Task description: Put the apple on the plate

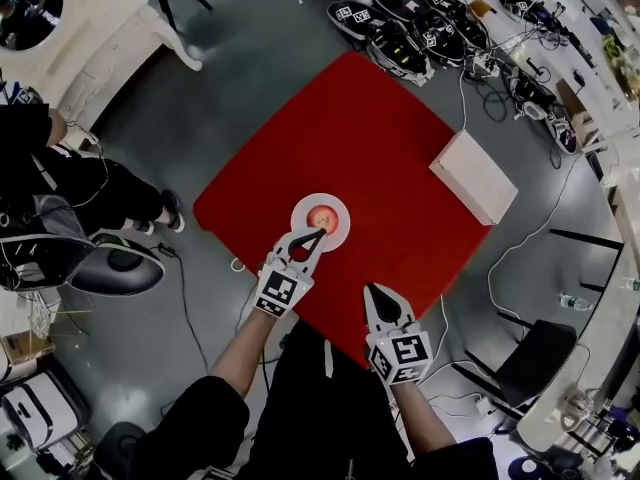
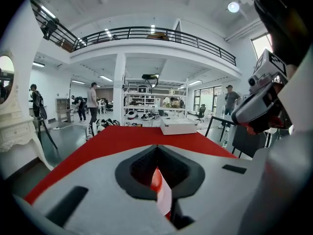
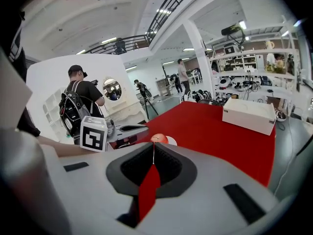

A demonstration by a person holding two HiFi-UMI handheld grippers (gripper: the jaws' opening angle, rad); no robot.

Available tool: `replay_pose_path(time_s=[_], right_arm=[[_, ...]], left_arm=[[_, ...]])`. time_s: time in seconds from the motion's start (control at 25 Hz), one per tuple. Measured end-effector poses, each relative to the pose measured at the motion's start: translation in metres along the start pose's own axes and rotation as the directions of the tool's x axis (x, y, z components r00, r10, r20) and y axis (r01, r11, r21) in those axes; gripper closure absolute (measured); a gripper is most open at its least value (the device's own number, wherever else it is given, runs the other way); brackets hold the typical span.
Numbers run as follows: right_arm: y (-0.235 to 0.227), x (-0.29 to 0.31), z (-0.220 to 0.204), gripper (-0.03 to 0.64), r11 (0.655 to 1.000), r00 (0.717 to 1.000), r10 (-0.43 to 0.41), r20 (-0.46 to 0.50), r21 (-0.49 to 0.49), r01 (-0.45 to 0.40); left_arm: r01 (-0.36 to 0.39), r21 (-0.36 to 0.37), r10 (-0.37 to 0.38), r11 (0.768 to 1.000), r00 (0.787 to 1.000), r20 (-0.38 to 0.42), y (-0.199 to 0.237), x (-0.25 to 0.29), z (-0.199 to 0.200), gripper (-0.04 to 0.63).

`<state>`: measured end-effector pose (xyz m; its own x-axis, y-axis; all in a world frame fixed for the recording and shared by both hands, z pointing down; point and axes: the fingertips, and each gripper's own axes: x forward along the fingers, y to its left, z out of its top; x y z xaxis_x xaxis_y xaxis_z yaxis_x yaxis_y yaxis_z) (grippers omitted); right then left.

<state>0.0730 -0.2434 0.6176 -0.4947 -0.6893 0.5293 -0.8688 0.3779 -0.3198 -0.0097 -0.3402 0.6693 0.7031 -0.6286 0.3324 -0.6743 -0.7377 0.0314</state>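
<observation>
1. Left gripper (image 1: pixel 319 235): the jaws are clenched on each other with nothing between them. In the left gripper view only a sliver of red cloth and white rim shows through the slit.
2. The apple (image 1: pixel 321 217) sits upright in the middle of the plate (image 1: pixel 341 232), just ahead of the left jaw tips. I see no contact between the tips and the fruit, and the tips lie over the plate's near rim.
3. Right gripper (image 1: pixel 371 290): the jaws are closed together and empty. From these jaws the apple and plate lie ahead and to the left, well apart. I judge this gripper is parked out of the way because the job needs only one hand.
4. The plate rests flat on the red worktop (image 1: pixel 390 128), away from every edge, so the apple is unlikely to roll off.
5. The white box (image 1: pixel 474 177) lies far ahead of the right jaws, clear of the plate. It plays no part here.
6. Finding: I judge the placing done. The one hazard left is the left jaw tips clipping the plate rim if they move.
</observation>
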Motion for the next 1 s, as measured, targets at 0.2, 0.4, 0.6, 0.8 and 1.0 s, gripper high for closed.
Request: replay_pose_path(time_s=[0.2,0.4,0.6,0.8,1.0], right_arm=[[0.011,-0.002,0.016,0.606,1.0,0.999,0.01,0.033,-0.018,-0.009],[0.011,-0.014,0.03,0.606,0.999,0.997,0.019,0.074,-0.047,-0.015],[0.016,-0.02,0.043,0.606,0.998,0.995,0.029,0.094,-0.056,-0.024],[0.026,-0.024,0.083,0.606,0.998,0.993,0.033,0.11,-0.064,-0.026],[0.029,-0.028,0.074,0.606,0.996,0.99,0.044,0.133,-0.087,-0.033]], left_arm=[[-0.002,-0.044,0.0,0.999,0.999,-0.044,-0.01,-0.023,0.003,0.59],[-0.024,-0.07,0.021,0.997,0.999,-0.049,-0.032,-0.036,0.016,0.589],[-0.051,-0.114,0.046,0.992,0.998,-0.05,-0.04,-0.053,0.037,0.589],[-0.059,-0.095,0.054,0.994,0.997,-0.058,-0.037,-0.067,0.086,0.589],[-0.052,-0.059,0.049,0.997,0.998,-0.043,-0.053,-0.075,0.09,0.589]])
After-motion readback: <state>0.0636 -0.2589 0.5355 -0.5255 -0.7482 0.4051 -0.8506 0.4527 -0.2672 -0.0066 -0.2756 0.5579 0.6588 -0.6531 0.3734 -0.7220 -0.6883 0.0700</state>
